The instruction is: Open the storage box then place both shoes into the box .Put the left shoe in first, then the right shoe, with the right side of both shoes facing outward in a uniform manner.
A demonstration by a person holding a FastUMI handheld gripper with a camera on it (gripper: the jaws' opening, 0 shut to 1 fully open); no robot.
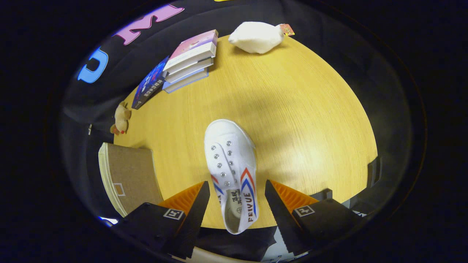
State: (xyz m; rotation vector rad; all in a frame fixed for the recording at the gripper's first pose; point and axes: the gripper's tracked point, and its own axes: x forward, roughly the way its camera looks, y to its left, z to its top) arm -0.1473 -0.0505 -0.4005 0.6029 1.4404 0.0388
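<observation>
A white canvas shoe (231,171) with red and blue stripes lies flat on the wooden table (292,109), toe pointing away from me. Its heel end sits between my two fingers, which stand wide apart with clear gaps on both sides of the shoe. My gripper (237,193) is open and hovers above the shoe's rear half, touching nothing. A beige fabric storage box (128,175) with a pale rim stands to the left of the fingers, at the table's left edge; its lid side looks shut.
A stack of books (190,58) and a dark blue book (150,84) lie at the far left of the table. A white plush toy (257,36) rests at the far edge. A small brown plush (121,118) sits beyond the box.
</observation>
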